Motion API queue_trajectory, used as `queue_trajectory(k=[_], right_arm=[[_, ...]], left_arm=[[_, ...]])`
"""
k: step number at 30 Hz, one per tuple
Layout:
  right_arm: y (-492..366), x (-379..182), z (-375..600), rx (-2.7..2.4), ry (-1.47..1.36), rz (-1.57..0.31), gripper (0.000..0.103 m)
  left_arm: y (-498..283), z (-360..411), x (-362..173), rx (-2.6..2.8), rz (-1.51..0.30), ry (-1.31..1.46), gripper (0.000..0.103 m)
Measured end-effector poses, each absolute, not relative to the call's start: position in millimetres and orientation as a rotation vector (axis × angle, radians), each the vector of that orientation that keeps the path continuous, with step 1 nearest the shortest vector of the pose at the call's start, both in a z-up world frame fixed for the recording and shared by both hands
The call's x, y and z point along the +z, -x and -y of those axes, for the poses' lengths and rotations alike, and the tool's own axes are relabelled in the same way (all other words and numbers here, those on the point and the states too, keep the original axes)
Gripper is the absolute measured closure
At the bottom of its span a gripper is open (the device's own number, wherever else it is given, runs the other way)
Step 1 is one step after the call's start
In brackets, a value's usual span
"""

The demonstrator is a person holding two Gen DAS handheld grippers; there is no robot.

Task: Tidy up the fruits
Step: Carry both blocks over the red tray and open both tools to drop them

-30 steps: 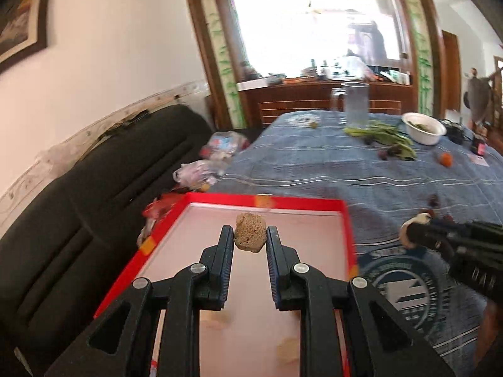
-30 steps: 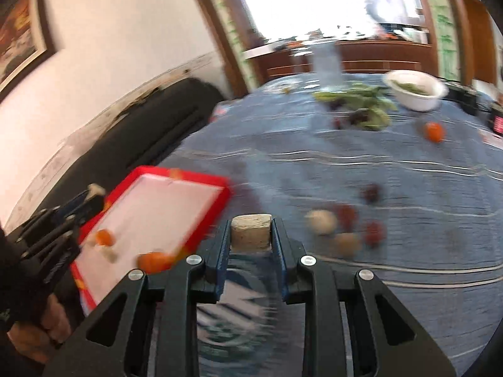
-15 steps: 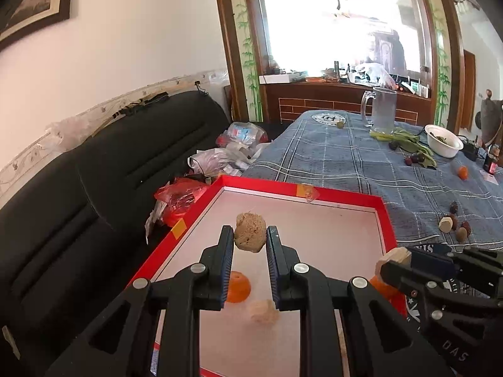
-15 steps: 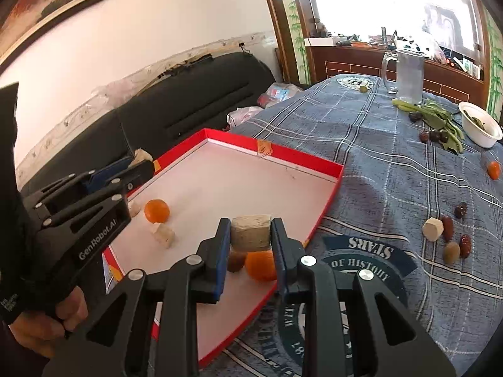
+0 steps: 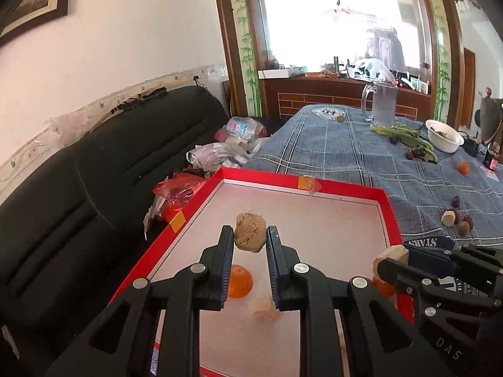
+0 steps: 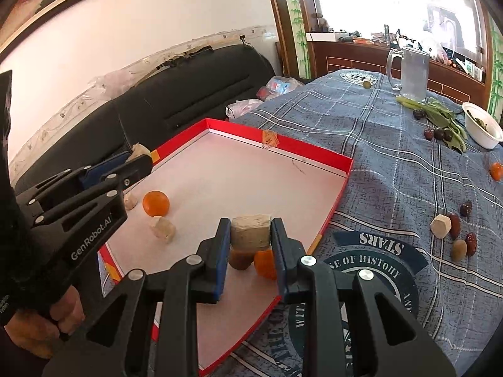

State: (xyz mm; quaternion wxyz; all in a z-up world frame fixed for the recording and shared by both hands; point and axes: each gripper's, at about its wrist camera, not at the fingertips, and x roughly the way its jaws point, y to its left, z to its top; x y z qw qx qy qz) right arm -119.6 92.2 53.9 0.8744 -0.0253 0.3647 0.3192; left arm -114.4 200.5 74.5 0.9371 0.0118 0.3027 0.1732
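My left gripper (image 5: 250, 235) is shut on a rough brown fruit lump (image 5: 250, 232) and holds it above the white floor of the red tray (image 5: 342, 188). My right gripper (image 6: 251, 235) is shut on a pale cut fruit chunk (image 6: 251, 231) over the tray's near right corner (image 6: 314, 149). In the tray lie an orange (image 6: 156, 202), two pale pieces (image 6: 162, 229), a brown fruit (image 6: 240, 257) and a second orange (image 6: 265, 262). In the right wrist view the left gripper (image 6: 138, 157) hangs over the tray's left edge.
On the blue plaid cloth to the right lie a pale chunk (image 6: 441, 225), several red and dark fruits (image 6: 455, 224) and a lone orange (image 6: 496, 170). Farther back stand a glass mug (image 6: 411, 73), greens (image 6: 440, 113) and a white bowl (image 6: 482, 124). A black sofa (image 5: 94, 188) with plastic bags borders the tray's left.
My right gripper has swung left from over the tablecloth to over the tray, still holding its chunk. The left gripper drew back a little, so the tray's orange now shows beneath it.
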Motion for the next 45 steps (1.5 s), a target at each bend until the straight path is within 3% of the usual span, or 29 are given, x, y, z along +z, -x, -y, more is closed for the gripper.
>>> queue_trajectory(k=[30,33,38,45], right_arm=[[111,49,-103,0.544,0.121,-0.746,0.075],[111,50,-107,0.52,0.142,-0.74,0.075],[113,50,-111,0.462,0.2,-0.727,0.075],[113,56,-101,0.394,0.212,-0.716,0.067]], left_arm=[[97,-217,46,0.408,-0.717,-0.007,0.083],[97,-220,47,0.417,-0.72,0.01,0.072],[101,-222,54,0.433,-0.699,0.025,0.064],[108,-208,70,0.41,-0.66,0.012,0.057]])
